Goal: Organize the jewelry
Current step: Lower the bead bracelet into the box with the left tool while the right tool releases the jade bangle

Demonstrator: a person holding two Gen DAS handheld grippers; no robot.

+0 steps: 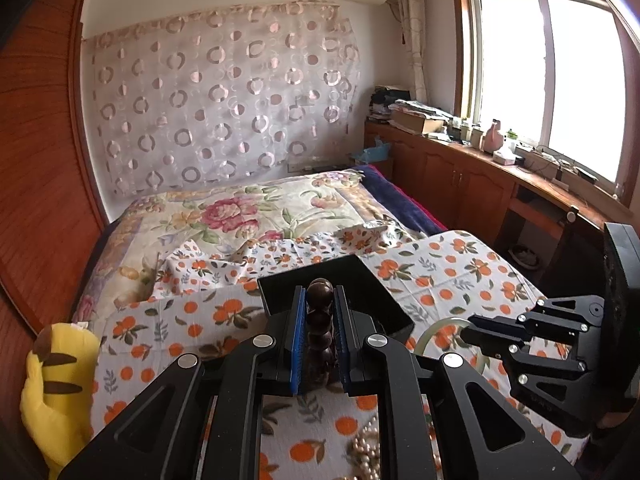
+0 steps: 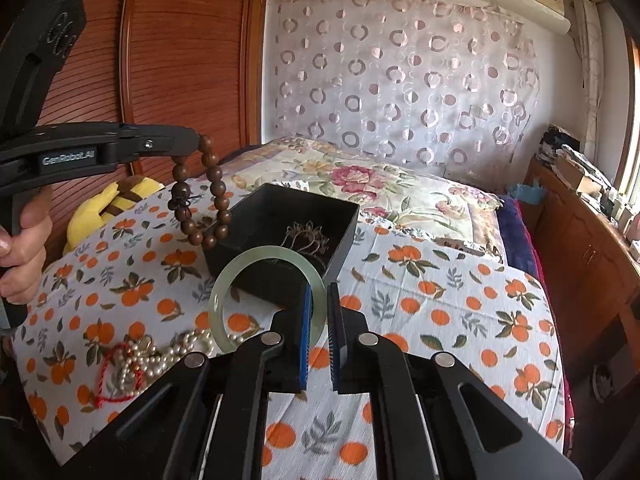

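While the left gripper hangs in the air above the near edge of the black box, its blue-padded jaws are closed tight on a wooden bead bracelet, whose dark beads run in a column between the pads. Seen from the right wrist, that same bracelet dangles as a loop from the left gripper's tip, hanging just to the left of the box and clear of the cloth. Inside the box lies a thin tangled chain.

The right gripper sits low over the orange-print cloth, just in front of the box. Its jaws stand only a narrow gap apart, and the rim of a pale green jade bangle passes at the left pad; whether the pads actually pinch the bangle cannot be told. The bangle leans up against the near wall of the box, with its lower arc by the cloth.

A heap of pearl necklaces with a red string lies on the cloth to the left of the right gripper. A yellow plush toy rests at the bed's left edge, beside the wooden wardrobe
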